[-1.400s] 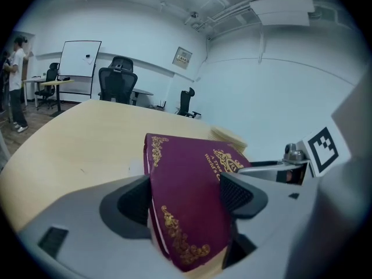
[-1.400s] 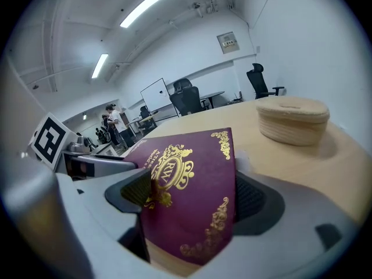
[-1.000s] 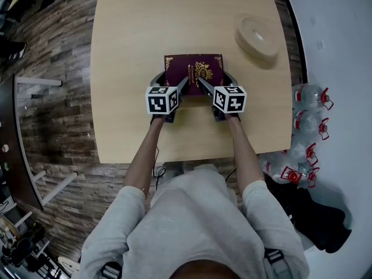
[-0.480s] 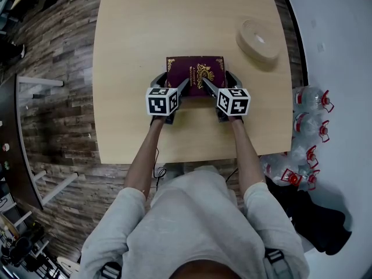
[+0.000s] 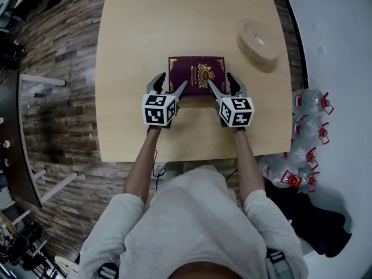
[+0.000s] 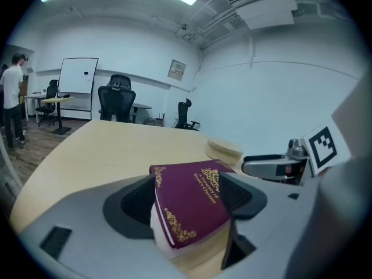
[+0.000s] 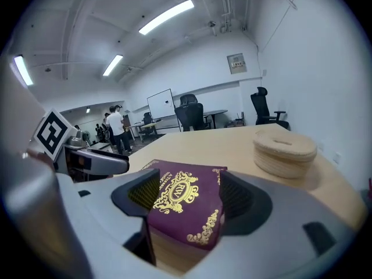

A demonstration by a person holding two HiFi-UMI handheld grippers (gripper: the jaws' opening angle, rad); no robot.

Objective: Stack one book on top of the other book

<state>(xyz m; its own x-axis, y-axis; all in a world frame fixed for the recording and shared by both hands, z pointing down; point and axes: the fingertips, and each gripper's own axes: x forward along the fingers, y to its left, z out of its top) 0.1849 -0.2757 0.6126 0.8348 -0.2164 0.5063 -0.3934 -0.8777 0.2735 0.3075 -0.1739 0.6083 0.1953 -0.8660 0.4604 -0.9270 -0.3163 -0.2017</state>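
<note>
Pale wood tabletop (image 5: 133, 39): maroon book (image 5: 196, 74), clamped by left gripper (image 5: 170, 84) and right gripper (image 5: 222, 82), its jaws just closing; beige ring (image 5: 258, 39). Plank floor (image 5: 58, 51).

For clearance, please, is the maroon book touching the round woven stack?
Apart: head view shows bare table between maroon book and woven stack.

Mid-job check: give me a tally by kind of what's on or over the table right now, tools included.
maroon book: 1
round beige disc: 1
tools: 2, the left tool and the right tool, each closed on a near corner of the book
Total: 4
</note>
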